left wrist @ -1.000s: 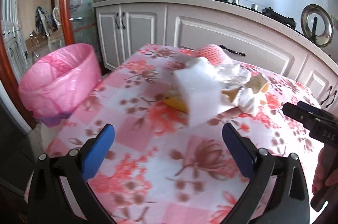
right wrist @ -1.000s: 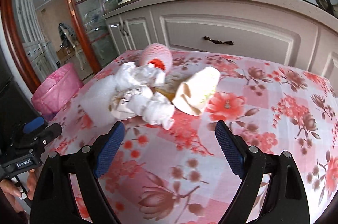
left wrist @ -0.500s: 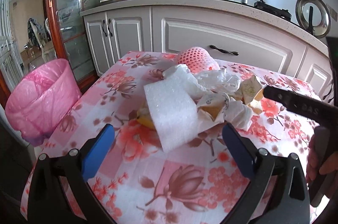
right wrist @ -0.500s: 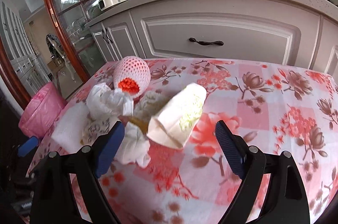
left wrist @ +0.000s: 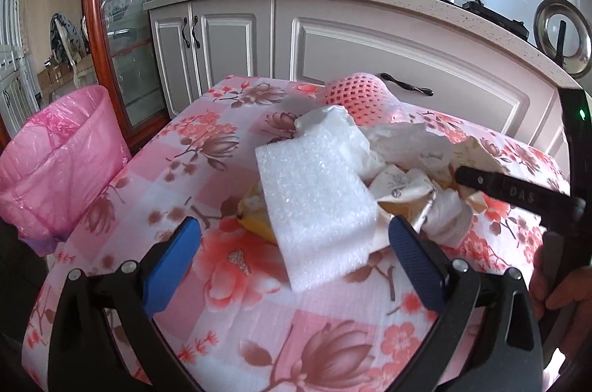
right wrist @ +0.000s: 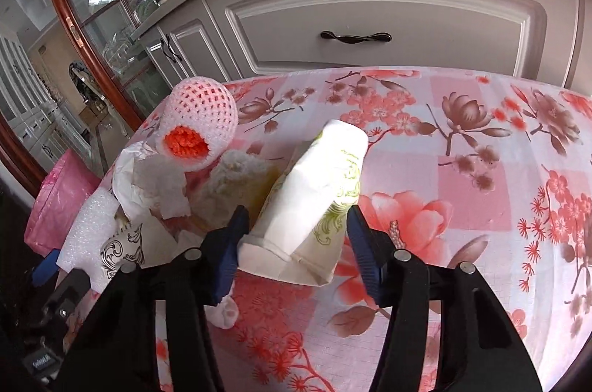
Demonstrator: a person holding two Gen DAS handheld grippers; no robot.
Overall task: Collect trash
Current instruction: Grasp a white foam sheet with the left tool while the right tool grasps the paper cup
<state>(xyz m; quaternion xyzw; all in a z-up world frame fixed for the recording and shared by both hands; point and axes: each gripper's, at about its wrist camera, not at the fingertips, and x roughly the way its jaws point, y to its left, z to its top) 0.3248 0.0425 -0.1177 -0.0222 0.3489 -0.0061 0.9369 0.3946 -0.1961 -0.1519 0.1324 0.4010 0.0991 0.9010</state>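
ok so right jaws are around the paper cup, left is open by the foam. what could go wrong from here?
1. The right gripper is closing on the crushed white paper cup with green print; its thin wall may buckle and slip out.
2. The cup leans against crumpled white tissue, so lifting could drag pieces across the floral tablecloth.
3. The pink-lined bin stands off the table's far-left edge, so a loosely held cup could drop on the way.
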